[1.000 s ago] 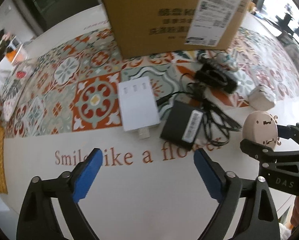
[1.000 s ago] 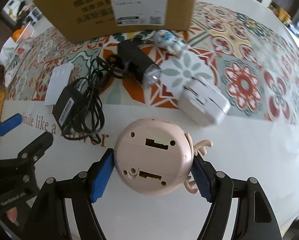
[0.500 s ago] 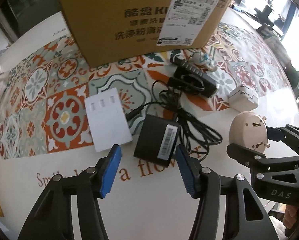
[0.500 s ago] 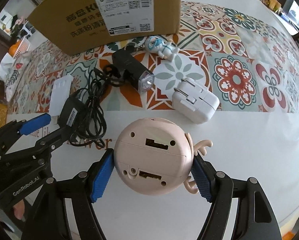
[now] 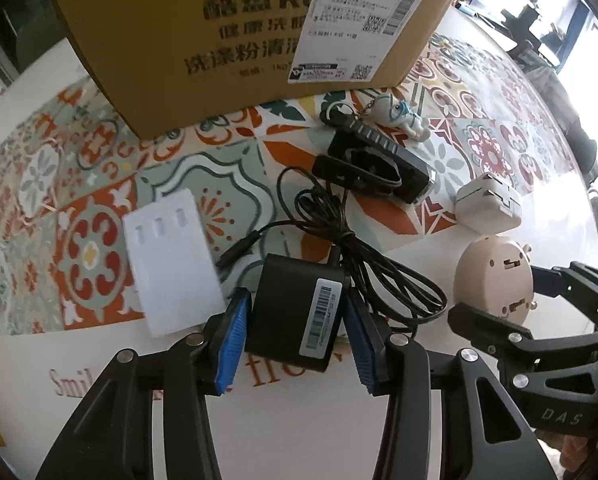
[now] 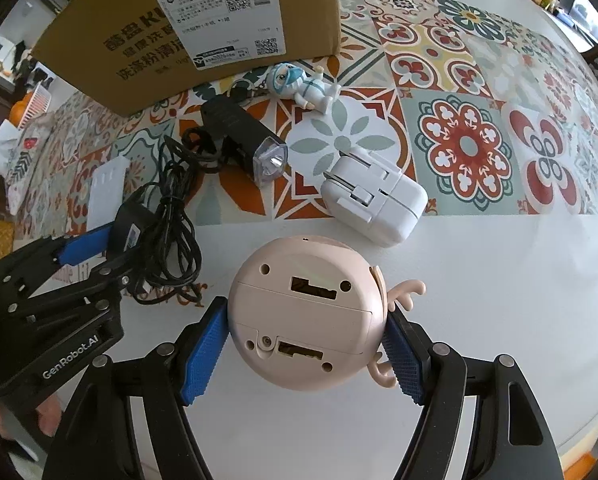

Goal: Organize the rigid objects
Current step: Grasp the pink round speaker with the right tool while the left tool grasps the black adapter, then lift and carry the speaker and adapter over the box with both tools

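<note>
Black power adapter (image 5: 297, 312), a matte plastic brick with a barcode sticker, lies near the front edge of the worktop (image 5: 259, 420) on its plain white strip, and the left gripper (image 5: 295, 344) is closing its jaws on it, blue ribbed pads at each flank and seemingly touching. Its thin rubbery cable (image 5: 359, 248) trails in a loose tangle towards the cardboard box (image 5: 219, 40) at the back edge. The right gripper (image 6: 303, 356) has its jaws clamped on a round, smooth pink toy (image 6: 305, 316) with small antlers, underside up.

The step in hand looks like securing the adapter; lifting it next would call for a firm squeeze and allowance for the dragging cord, which may snag the black flashlight (image 6: 243, 140). Beside the adapter lies a flat white plastic block (image 5: 171, 260); a glossy white charger (image 6: 373, 200) and a small figurine (image 6: 303, 84) rest on the tiled-pattern cloth.
</note>
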### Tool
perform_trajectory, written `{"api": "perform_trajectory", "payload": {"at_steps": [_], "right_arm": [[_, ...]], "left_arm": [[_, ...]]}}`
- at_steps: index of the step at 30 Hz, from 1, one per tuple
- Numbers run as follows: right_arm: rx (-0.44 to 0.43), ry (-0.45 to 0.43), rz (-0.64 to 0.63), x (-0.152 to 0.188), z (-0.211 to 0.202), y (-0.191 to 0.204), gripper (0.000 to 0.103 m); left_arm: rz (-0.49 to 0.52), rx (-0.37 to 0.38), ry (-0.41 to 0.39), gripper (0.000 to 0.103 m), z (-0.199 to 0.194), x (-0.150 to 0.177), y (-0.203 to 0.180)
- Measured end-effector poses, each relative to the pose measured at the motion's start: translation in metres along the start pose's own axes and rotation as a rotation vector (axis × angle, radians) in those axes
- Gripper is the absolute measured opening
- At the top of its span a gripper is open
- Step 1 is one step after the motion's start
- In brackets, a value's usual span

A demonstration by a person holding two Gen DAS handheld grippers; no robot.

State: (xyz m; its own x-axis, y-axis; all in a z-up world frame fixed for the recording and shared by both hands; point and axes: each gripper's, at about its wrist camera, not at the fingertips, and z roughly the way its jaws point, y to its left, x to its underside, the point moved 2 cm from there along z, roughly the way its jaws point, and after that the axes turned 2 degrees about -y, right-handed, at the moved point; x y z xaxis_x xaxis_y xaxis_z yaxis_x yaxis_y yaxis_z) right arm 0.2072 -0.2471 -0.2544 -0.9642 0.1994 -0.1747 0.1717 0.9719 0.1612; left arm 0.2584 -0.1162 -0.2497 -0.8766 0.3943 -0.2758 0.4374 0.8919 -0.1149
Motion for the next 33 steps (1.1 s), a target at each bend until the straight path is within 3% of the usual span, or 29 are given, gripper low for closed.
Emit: {"api": "perform_trajectory", "payload": {"at_steps": [5,13,33], "right_arm": [[-0.010,0.002,0.004,0.000,0.001,-0.002,0.073],[-0.001,-0.011,0.004,0.004,-0.004,-0.006,0.073],[-0.022,-0.202,-0.096,0.010,-0.087,0.023,0.073]], "left_arm": [[-0.023,0.053,0.003,0.044,0.008,-0.003,-0.005],[0.006,0.008,-0.027,0.042,0.009,0.001,-0.017],[-0.087,-0.042,-0.238,0.041,-0.093,0.021,-0.008]]}}
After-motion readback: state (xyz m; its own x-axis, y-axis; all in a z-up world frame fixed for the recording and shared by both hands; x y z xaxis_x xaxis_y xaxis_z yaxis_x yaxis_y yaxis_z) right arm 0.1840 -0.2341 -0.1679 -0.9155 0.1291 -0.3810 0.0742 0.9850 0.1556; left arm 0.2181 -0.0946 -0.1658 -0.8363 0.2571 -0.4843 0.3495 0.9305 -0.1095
